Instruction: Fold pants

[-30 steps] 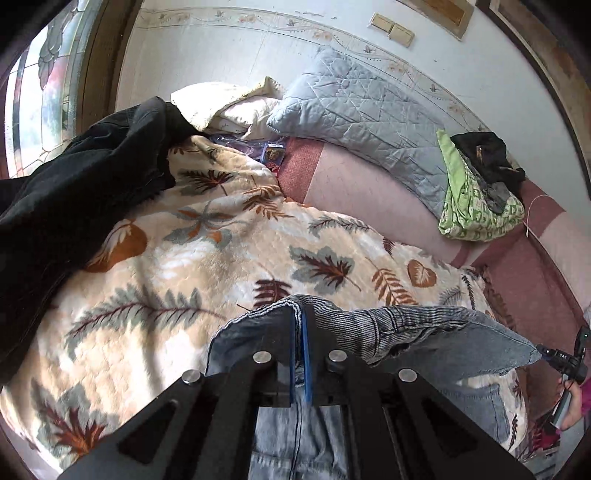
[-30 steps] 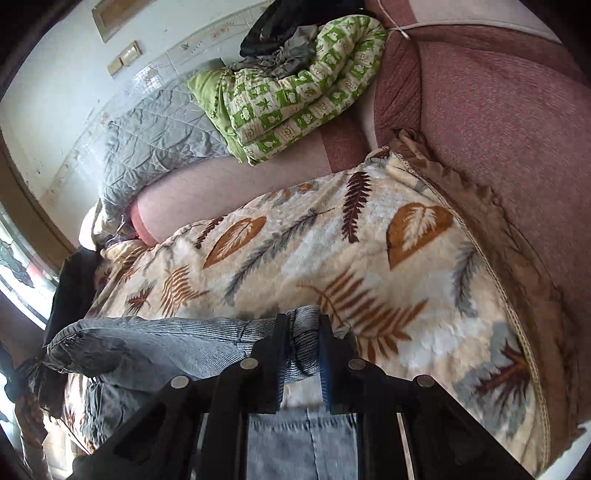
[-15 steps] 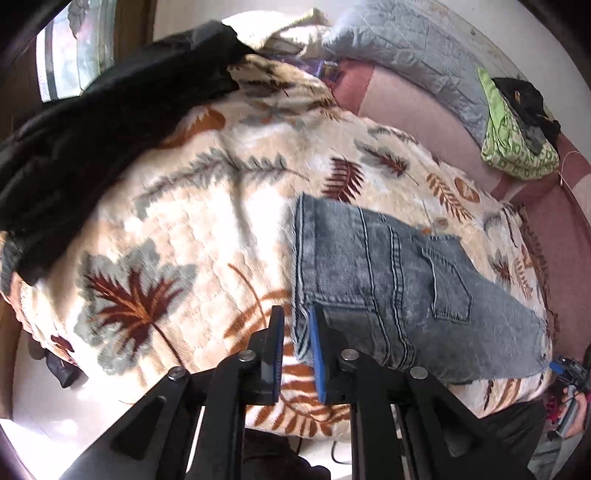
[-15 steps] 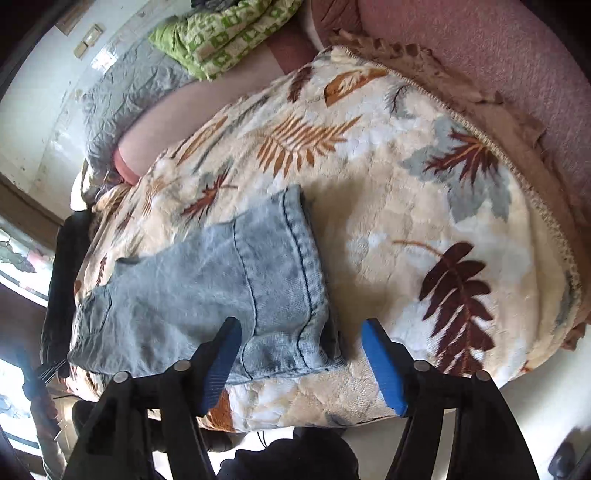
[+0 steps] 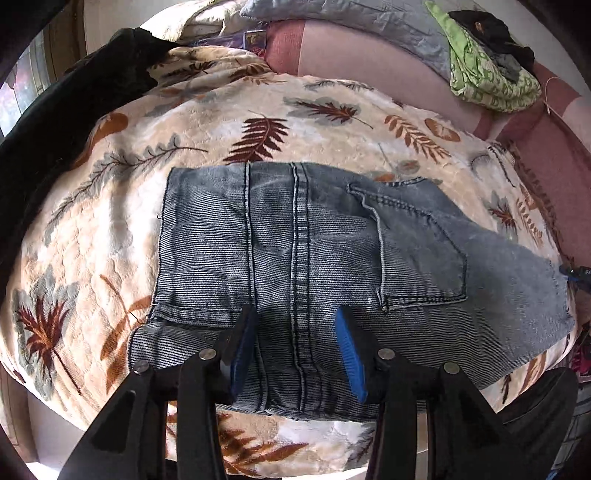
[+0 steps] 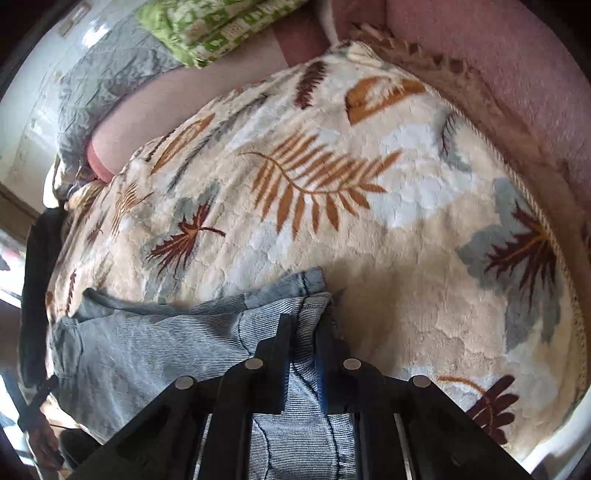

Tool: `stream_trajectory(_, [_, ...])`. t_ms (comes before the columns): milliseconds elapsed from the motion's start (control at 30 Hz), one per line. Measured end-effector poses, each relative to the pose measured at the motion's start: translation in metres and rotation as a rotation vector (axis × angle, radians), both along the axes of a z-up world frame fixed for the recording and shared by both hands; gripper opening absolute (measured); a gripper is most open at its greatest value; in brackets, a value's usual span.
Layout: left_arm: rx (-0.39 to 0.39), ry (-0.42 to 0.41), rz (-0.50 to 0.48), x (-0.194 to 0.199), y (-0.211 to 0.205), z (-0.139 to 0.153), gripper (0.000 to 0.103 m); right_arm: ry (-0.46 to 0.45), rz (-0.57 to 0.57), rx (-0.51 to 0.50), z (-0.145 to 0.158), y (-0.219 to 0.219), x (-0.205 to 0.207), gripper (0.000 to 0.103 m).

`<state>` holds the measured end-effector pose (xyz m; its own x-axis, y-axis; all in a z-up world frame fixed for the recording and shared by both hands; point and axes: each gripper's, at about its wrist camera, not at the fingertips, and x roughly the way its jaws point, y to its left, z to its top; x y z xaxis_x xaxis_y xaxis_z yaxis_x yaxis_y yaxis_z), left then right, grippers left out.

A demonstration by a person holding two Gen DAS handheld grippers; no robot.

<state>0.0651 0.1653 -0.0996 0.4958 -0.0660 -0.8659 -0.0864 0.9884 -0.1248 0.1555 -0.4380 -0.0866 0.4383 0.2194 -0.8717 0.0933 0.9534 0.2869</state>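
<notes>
The grey-blue denim pants (image 5: 314, 243) lie folded flat on a cream leaf-print blanket (image 5: 110, 240), back pocket up. My left gripper (image 5: 295, 325) hovers low over their near edge; its blue-padded jaws are opening, the centre seam lies under the gap, and the pads do not press on it. In the right wrist view the pants (image 6: 147, 350) stretch off to the left across the blanket (image 6: 406, 221). My right gripper (image 6: 306, 325) is at their right-hand end, its jaws closing with a fold of denim pinched between them.
A black garment (image 5: 55, 122) is heaped along the blanket's left side. A grey quilted pillow (image 5: 351, 22) and a green patterned cloth (image 5: 487, 81) lie at the back on the pink cover (image 5: 369, 77). The blanket's front edge drops off just below the pants.
A second ago both grippers held the denim up. The pants then came down onto the blanket. Both hands have sunk; the left jaws have spread and the right, wide open half a second ago, have closed on the edge.
</notes>
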Motion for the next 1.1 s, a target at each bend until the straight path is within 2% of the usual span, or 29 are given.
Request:
stream_trajectory(100, [0.036, -0.034, -0.022, -0.005, -0.005, -0.001, 0.046, -0.106, 0.011, -0.132, 0.023, 0.01, -0.009, 0.01])
stream_trajectory(167, [0.034, -0.037, -0.024, -0.005, -0.004, -0.001, 0.046, -0.139, 0.005, -0.211, 0.018, 0.013, -0.008, 0.01])
stream_trajectory(233, [0.034, -0.044, -0.027, -0.005, -0.004, -0.001, 0.048, -0.054, 0.03, -0.221, -0.013, 0.014, 0.003, 0.011])
stream_trajectory(267, [0.038, -0.045, -0.031, -0.005, -0.005, -0.001, 0.05, -0.01, 0.03, -0.227, -0.027, 0.013, 0.006, 0.016])
stream_trajectory(333, [0.048, -0.045, -0.037, -0.006, -0.007, 0.0, 0.051, -0.051, -0.024, -0.169, -0.021, 0.005, -0.003, 0.017])
stream_trajectory(367, [0.051, -0.044, -0.041, -0.005, -0.008, 0.001, 0.051, -0.063, -0.053, -0.127, -0.013, 0.0, -0.009, 0.023])
stream_trajectory(433, [0.046, -0.044, -0.041, -0.005, -0.007, 0.002, 0.051, -0.107, -0.103, -0.117, 0.01, -0.003, -0.026, 0.035])
stream_trajectory(500, [0.035, -0.044, -0.035, -0.006, -0.007, 0.003, 0.052, -0.152, -0.088, -0.065, 0.034, 0.003, -0.048, 0.042])
stream_trajectory(567, [0.024, -0.048, -0.03, -0.006, -0.007, 0.004, 0.053, -0.149, -0.051, 0.067, 0.045, 0.008, -0.07, 0.058])
stream_trajectory(600, [0.022, -0.05, -0.027, -0.007, -0.007, 0.005, 0.053, -0.138, -0.043, 0.139, 0.045, 0.011, -0.081, 0.066])
stream_trajectory(633, [0.014, -0.051, -0.021, -0.007, -0.006, 0.006, 0.053, -0.103, -0.04, 0.204, 0.038, 0.013, -0.089, 0.078])
stream_trajectory(700, [0.001, -0.055, -0.018, -0.009, -0.006, 0.009, 0.053, -0.001, -0.047, 0.265, 0.01, 0.015, -0.1, 0.078])
stream_trajectory(733, [-0.001, -0.061, -0.011, -0.01, -0.007, 0.012, 0.053, 0.058, -0.059, 0.237, -0.009, 0.014, -0.1, 0.078])
stream_trajectory(767, [-0.007, -0.073, -0.007, -0.012, -0.007, 0.017, 0.053, 0.119, -0.07, 0.226, -0.029, 0.011, -0.099, 0.073])
stream_trajectory(800, [-0.015, -0.09, -0.012, -0.015, -0.009, 0.023, 0.053, 0.106, -0.087, 0.239, -0.034, 0.008, -0.1, 0.071])
stream_trajectory(900, [0.004, -0.167, -0.02, -0.025, -0.017, 0.041, 0.058, 0.068, -0.064, 0.197, -0.004, 0.022, -0.095, 0.072])
stream_trajectory(967, [0.022, -0.189, -0.017, -0.025, -0.022, 0.041, 0.08, 0.002, -0.008, 0.117, 0.025, 0.044, -0.087, 0.072])
stream_trajectory(1000, [0.039, -0.169, -0.016, -0.022, -0.024, 0.033, 0.08, -0.023, 0.034, 0.092, 0.038, 0.059, -0.08, 0.072])
stream_trajectory(1100, [0.109, -0.015, -0.029, -0.007, -0.03, -0.008, 0.081, -0.071, 0.163, 0.118, 0.06, 0.109, -0.053, 0.072])
